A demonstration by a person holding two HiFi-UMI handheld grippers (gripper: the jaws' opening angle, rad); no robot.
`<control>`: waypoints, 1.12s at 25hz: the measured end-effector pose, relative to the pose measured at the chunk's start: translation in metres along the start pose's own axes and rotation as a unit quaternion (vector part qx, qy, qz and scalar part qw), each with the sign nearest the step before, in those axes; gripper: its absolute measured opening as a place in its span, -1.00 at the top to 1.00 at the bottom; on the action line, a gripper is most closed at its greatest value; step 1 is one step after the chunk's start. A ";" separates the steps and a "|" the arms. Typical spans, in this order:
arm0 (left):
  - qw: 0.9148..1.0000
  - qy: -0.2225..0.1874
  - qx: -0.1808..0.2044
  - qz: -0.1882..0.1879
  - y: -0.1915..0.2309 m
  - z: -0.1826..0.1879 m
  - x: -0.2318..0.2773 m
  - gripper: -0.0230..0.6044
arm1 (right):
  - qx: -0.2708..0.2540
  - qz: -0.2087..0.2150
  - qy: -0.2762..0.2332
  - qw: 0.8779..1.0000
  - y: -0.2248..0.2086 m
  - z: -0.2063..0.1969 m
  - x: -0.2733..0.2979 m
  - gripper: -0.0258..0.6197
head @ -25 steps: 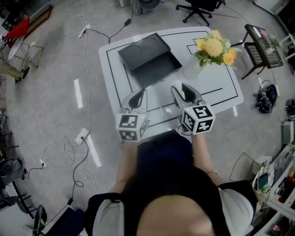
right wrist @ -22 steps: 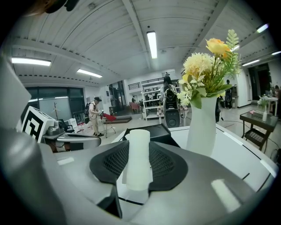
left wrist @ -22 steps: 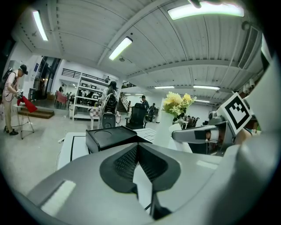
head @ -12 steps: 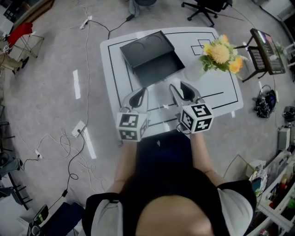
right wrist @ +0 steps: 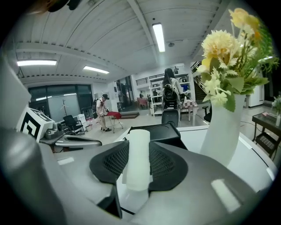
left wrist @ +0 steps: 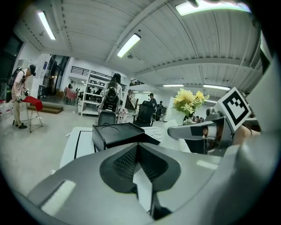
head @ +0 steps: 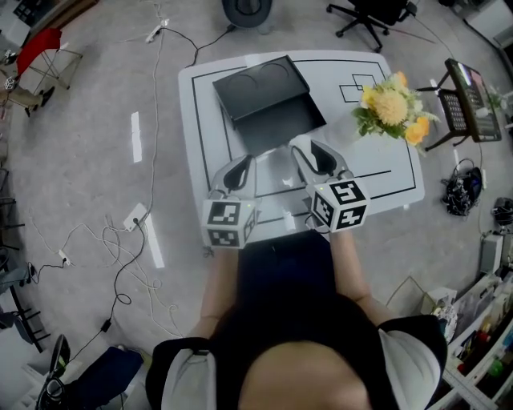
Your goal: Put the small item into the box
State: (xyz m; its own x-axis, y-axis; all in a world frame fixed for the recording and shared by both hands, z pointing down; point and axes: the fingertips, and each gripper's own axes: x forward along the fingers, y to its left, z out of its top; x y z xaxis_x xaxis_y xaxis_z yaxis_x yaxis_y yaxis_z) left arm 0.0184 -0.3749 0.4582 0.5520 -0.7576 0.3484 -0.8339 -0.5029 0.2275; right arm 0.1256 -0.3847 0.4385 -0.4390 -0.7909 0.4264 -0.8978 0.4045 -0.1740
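Observation:
A black box (head: 268,100) lies open on the white table (head: 377,172), its lid raised at the far side; it also shows as the box (left wrist: 120,134) and the box (right wrist: 163,131) in the two gripper views. My right gripper (head: 314,154) hovers just short of the box's near right corner, shut on a small white cylinder (right wrist: 138,156) that stands upright between its pads. My left gripper (head: 239,168) is level with it, to its left, near the table's front edge. In the left gripper view the left gripper (left wrist: 137,148) has its pads together with nothing between them.
A white vase (right wrist: 221,132) of yellow flowers (head: 393,104) stands on the table to the right of the box, close to my right gripper. Cables and a power strip (head: 132,216) lie on the floor to the left. A rack (head: 465,100) and an office chair (head: 373,16) stand beyond the table.
My right gripper has edged a little toward the box with the cylinder still in it. The left gripper has stayed about where it was.

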 end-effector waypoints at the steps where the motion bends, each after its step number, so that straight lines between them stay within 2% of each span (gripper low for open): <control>1: 1.000 0.000 -0.001 0.004 0.001 -0.001 0.001 0.90 | -0.002 0.003 0.001 1.000 0.000 0.000 0.003 0.49; 16: 0.999 -0.001 -0.016 0.045 0.012 -0.005 0.014 0.90 | -0.034 0.041 0.008 0.999 -0.005 0.007 0.032 0.49; 23: 0.998 0.001 -0.023 0.057 0.014 -0.006 0.018 0.90 | -0.075 0.055 0.015 0.996 -0.002 0.013 0.049 0.49; 28: 0.998 0.003 -0.026 0.064 0.018 -0.008 0.022 0.90 | -0.126 0.058 0.029 0.990 -0.003 0.011 0.061 0.49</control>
State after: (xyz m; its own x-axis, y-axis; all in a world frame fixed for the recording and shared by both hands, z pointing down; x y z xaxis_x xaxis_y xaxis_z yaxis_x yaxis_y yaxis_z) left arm 0.0157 -0.3970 0.4769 0.4404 -0.8117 0.3836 -0.8970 -0.3796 0.2266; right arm 0.1009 -0.4394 0.4557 -0.5298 -0.7073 0.4681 -0.8006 0.5992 -0.0006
